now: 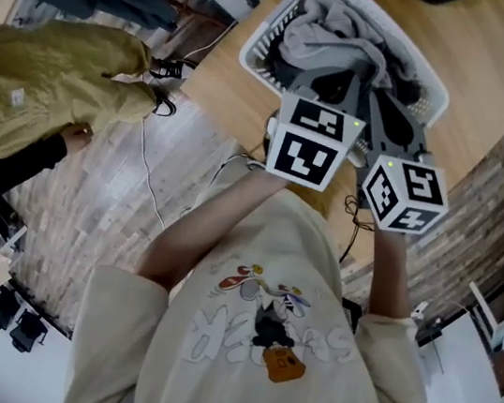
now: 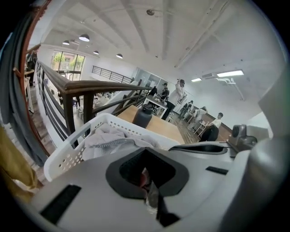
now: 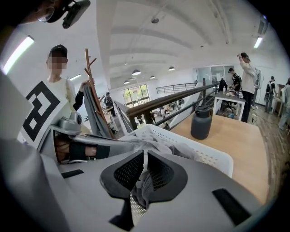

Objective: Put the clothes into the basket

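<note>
Clothes [image 1: 340, 34] pinched tight in left tool [image 2: 147, 180] and right tool [image 3: 144, 168] above basket [image 3: 213, 158], liable to drag back out unless released before lifting.

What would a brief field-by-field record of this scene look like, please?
surface: wooden table
container: white perforated basket, on the table
contents: grey garment, heaped inside the basket
left gripper: over the basket, fingers seemingly closed on a strip of the garment
right gripper: over the basket, fingers closed on a fold of the garment
nearby: dark bottle standing on the table beyond the basket
task state: garment in basket, not yet released
</note>
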A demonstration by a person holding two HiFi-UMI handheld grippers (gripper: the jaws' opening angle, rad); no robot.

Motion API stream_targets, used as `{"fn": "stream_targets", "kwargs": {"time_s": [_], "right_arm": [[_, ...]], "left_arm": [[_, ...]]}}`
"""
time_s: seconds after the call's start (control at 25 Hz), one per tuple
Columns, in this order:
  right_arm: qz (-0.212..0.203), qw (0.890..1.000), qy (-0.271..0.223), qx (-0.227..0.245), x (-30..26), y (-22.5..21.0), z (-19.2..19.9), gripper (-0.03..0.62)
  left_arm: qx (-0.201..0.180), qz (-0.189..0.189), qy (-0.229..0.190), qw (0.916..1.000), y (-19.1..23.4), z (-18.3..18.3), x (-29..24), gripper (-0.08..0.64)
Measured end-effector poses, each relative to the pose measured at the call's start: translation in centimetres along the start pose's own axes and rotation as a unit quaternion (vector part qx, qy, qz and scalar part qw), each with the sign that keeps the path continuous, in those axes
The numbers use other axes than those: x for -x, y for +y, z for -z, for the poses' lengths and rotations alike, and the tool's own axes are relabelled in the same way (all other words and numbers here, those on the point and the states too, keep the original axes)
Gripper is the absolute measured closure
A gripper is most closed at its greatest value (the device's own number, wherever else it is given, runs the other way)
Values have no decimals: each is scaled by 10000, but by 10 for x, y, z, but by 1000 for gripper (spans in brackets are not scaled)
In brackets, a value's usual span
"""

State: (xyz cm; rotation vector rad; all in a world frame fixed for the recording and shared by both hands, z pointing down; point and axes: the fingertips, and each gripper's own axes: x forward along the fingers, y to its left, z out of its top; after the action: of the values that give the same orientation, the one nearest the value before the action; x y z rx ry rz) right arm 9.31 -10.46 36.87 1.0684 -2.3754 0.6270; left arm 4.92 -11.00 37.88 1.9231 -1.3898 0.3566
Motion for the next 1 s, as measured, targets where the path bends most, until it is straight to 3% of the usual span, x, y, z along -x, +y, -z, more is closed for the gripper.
{"fn": "stream_targets", "kwargs": {"time_s": [0.4, 0.68, 1.0], "right_arm": [[-45, 9977, -653, 149, 11, 41, 4, 551], [-21, 9938, -1103, 111, 67, 57, -8, 551], [-95, 9918, -1265, 167, 86, 79, 23, 551]], "left_arm": [[-404, 31, -464, 9981, 6, 18, 42, 560], [-599, 1, -978, 9934, -37, 14, 96, 560], [-624, -132, -1007, 9929, -50, 46, 126, 560]]}}
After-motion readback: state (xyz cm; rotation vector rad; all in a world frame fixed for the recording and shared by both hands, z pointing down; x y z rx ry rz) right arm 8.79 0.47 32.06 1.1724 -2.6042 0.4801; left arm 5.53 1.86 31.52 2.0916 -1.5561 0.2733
